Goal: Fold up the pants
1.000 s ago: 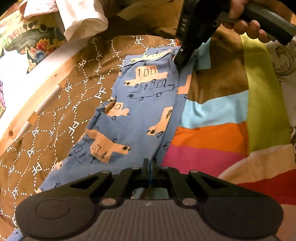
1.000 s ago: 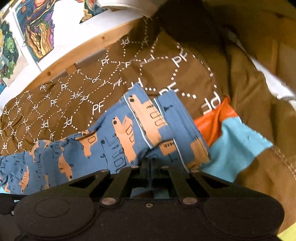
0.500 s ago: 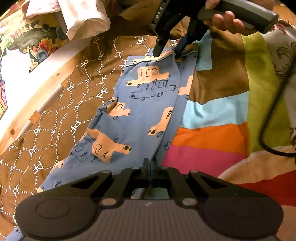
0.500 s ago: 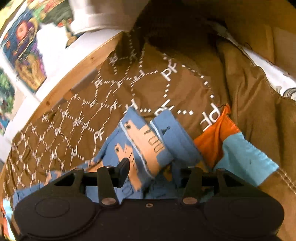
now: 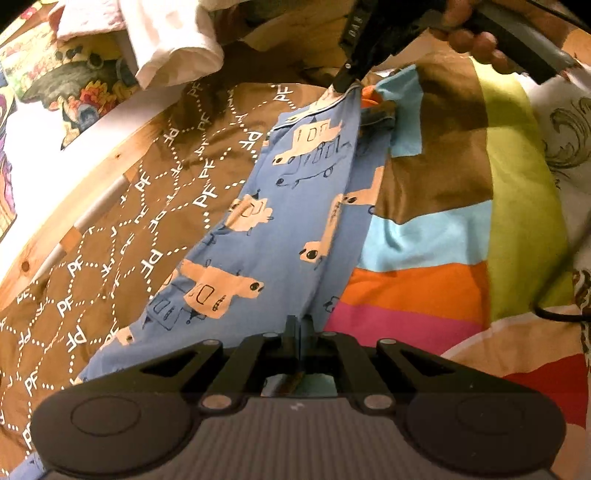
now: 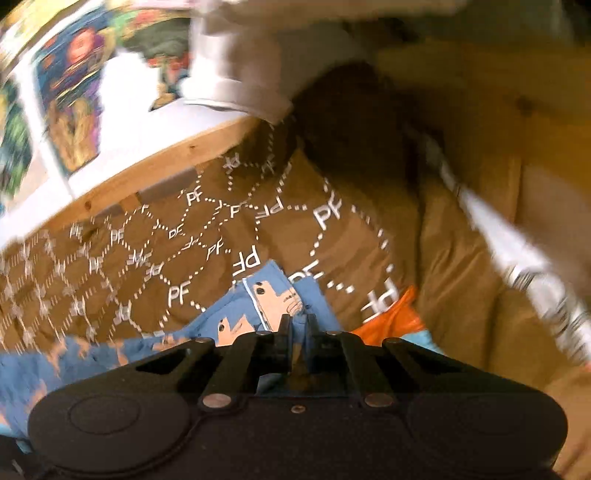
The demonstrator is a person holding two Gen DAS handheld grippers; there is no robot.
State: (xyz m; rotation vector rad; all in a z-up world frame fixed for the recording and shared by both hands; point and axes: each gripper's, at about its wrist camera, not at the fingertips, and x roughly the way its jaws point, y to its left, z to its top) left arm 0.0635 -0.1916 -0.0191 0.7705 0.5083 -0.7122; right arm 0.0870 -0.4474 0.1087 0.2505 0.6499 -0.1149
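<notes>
The blue pants (image 5: 295, 206) with tan cars on them lie long and flat on the bed. One side lies on the brown blanket (image 5: 122, 236) with white letters. The other side lies on the striped blanket (image 5: 436, 236) with many colors.

The left gripper (image 5: 300, 325) is low and close to the bed, at the near end of the pants. Its two fingers are pressed tight together, and they pinch the blue cloth there.

The right gripper (image 5: 347, 79) is at the far end of the pants. It comes down from above at a slant, and a hand (image 5: 469, 35) holds its handle up high. In the right wrist view, the right gripper (image 6: 297, 325) has its fingers squeezed close on the top edge of the pants (image 6: 266, 299), with a bit of blue cloth between them. That edge is pulled up a little off the bed.

A white cloth (image 5: 166, 40) lies past the wooden bed rail (image 5: 92, 184)
</notes>
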